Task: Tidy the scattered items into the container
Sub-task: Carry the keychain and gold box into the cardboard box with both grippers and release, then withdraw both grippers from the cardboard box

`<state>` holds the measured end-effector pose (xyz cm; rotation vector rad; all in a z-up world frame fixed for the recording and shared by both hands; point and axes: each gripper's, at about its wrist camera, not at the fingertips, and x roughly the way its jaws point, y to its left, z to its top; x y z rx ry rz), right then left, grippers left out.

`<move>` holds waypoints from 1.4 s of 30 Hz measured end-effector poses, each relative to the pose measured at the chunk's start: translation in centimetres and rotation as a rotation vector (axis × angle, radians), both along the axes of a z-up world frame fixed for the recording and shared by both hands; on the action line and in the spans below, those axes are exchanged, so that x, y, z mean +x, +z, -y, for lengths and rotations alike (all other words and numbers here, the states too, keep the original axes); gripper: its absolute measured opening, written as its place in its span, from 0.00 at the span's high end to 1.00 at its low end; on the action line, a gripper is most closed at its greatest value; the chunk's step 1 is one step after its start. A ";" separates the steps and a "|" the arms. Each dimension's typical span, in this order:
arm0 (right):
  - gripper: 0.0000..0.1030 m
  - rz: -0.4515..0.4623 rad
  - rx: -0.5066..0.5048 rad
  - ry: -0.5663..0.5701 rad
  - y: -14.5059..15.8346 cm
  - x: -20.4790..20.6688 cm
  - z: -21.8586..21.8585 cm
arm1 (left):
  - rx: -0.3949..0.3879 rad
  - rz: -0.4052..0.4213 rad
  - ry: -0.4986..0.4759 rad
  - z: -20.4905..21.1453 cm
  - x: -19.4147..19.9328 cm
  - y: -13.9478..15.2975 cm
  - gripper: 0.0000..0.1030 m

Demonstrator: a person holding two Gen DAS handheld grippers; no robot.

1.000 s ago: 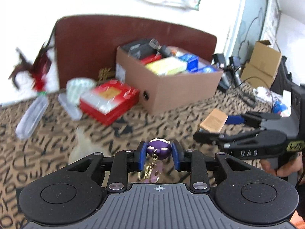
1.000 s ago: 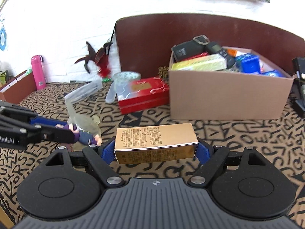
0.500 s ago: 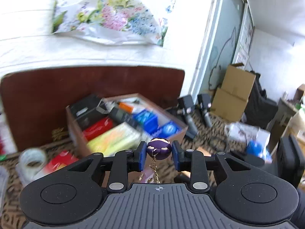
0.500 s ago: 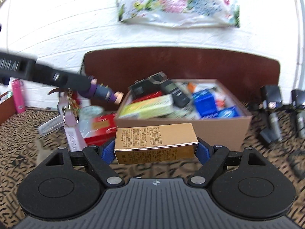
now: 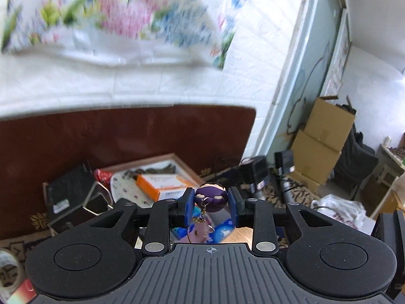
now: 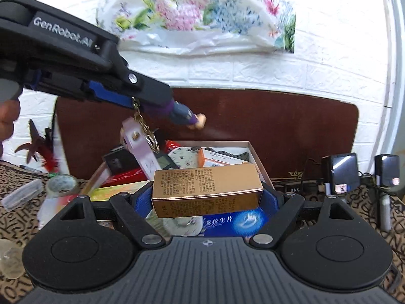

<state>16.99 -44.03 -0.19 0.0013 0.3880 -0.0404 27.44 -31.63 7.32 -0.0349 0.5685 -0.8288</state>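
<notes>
My left gripper [image 5: 210, 200] has a small purple figure keychain [image 5: 210, 198] between its blue pads, and its jaws are opening. The figure still sits between the pads, its chain and pink tag [image 6: 139, 147] dangling. It hangs over the open cardboard box [image 5: 187, 164], which is full of packets and cases. From the right wrist, the left gripper [image 6: 162, 101] reaches in from the upper left, with the figure [image 6: 184, 116] above the box's [image 6: 253, 149] far side. My right gripper [image 6: 207, 197] is shut on a gold carton [image 6: 207, 190], held level just above the box's near side.
A tape roll [image 6: 62, 185], a clear plastic case [image 6: 21, 196] and red feathers [image 6: 43, 152] lie left of the box on the patterned cloth. Black devices with cables [image 6: 339, 172] stand to its right. A brown board [image 6: 278, 126] rises behind it; stacked cardboard boxes [image 5: 326, 136] stand far right.
Both grippers have moved forward and up from the table to above the box, each carrying its item. The purple figure has tilted a little between the left pads.
</notes>
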 end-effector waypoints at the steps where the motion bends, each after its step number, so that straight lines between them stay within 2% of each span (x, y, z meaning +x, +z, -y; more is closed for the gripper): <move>1: 0.17 -0.012 0.004 0.008 -0.7 0.9 0.4 | 0.009 -0.011 -0.001 0.3 0.5 -0.9 0.53; 3: 0.16 -0.064 0.018 0.017 -2.4 2.8 1.0 | 0.022 -0.030 -0.015 0.4 1.0 -2.1 0.34; 5: 0.16 -0.128 0.014 -0.019 -3.9 3.8 1.5 | 0.014 -0.012 -0.033 -0.1 1.0 -2.6 0.24; 9: 0.13 -0.099 0.037 -0.033 -4.9 2.5 2.4 | 0.047 0.049 -0.029 -0.3 0.6 -2.9 0.10; 14: 0.17 -0.086 0.018 -0.069 -4.6 0.9 2.2 | 0.069 0.048 -0.043 -0.3 -0.5 -3.3 0.10; 16: 0.32 -0.092 0.008 -0.062 -4.3 0.6 1.8 | 0.082 0.049 -0.044 -0.3 -0.9 -3.2 0.10; 18: 0.39 -0.101 0.014 -0.046 -4.0 0.2 1.5 | 0.095 0.042 -0.045 -0.5 -1.2 -3.2 0.10; 22: 0.41 -0.106 0.018 -0.016 -3.8 -0.1 0.6 | 0.115 0.025 -0.049 -1.0 -1.8 -3.2 0.09; 24: 0.41 -0.105 0.024 0.010 -3.7 -0.4 -0.1 | 0.122 0.030 -0.039 -1.5 -2.2 -3.3 0.06; 26: 0.39 -0.096 0.026 0.033 -3.4 -0.7 -0.9 | 0.123 0.025 -0.024 -2.2 -2.6 -3.4 0.02; 27: 0.34 -0.090 0.020 0.039 -3.2 -0.9 -1.3 | 0.120 0.019 -0.014 -2.7 -2.9 -3.4 0.01; 31: 0.05 -0.064 0.026 0.053 -2.4 -2.2 -2.8 | 0.108 0.010 0.020 -5.5 -5.7 -4.0 0.00; 34: 0.01 -0.045 0.051 0.077 -2.1 -4.0 -4.0 | 0.083 0.019 0.022 -8.2 -9.1 -5.5 0.00; 37: 0.01 -0.060 0.051 0.102 -2.5 -5.9 -5.8 | 0.048 0.017 0.064 -11.2 -12.3 -7.3 0.00; 42: 0.01 -0.122 0.004 0.163 -4.6 -9.0 -10.2 | -0.012 -0.056 0.154 -16.7 -16.7 -10.6 0.00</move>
